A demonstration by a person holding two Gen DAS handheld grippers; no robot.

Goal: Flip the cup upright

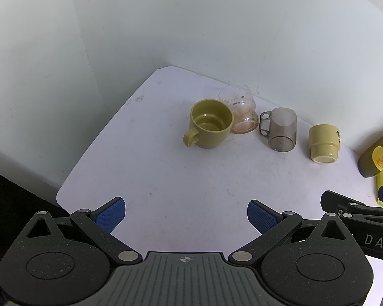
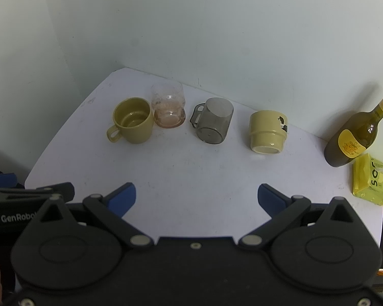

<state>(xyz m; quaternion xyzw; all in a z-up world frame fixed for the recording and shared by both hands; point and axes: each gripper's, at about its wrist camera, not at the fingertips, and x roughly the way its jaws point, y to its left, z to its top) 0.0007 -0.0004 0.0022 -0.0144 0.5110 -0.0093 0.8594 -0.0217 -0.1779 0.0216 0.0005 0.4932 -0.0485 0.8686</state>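
— Four cups stand in a row on the white table [image 2: 191, 173], near its far edge by the wall [image 2: 191, 25]. Take the dark green bottle [image 2: 352, 137] at the right end as the marker; it is the biggest thing after the table, and a yellow packet [image 2: 370, 181] lies just in front of it.

— And the cups, counted from the bottle?

— Nearest it, but well apart, is the pale yellow cup [image 2: 267, 131], mouth down with its base ring up. Further from the bottle comes the smoky grey cup [image 2: 213, 121], also mouth down, handle turned away from the bottle. Next is a clear glass with a pinkish base [image 2: 169, 108], mouth up as far as I can tell. Touching it or just beside it, farthest from the bottle, is the olive mug [image 2: 132, 121], upright and open at the top, handle pointing away from the bottle.

— Where are the grippers?

— Both sit near the table's front edge, far short of the row. The right gripper [image 2: 196, 197] has its blue pads [image 2: 122, 197] spread wide with nothing between them; the grey and pale yellow cups lie ahead of the gap. The left gripper [image 1: 186, 215] is likewise wide apart and holds nothing, blue pads [image 1: 111, 214] over bare table; the olive mug [image 1: 210, 127] and grey cup [image 1: 280, 128] lie ahead, the pale yellow cup [image 1: 323, 142] off toward the bottle [image 1: 376, 155].
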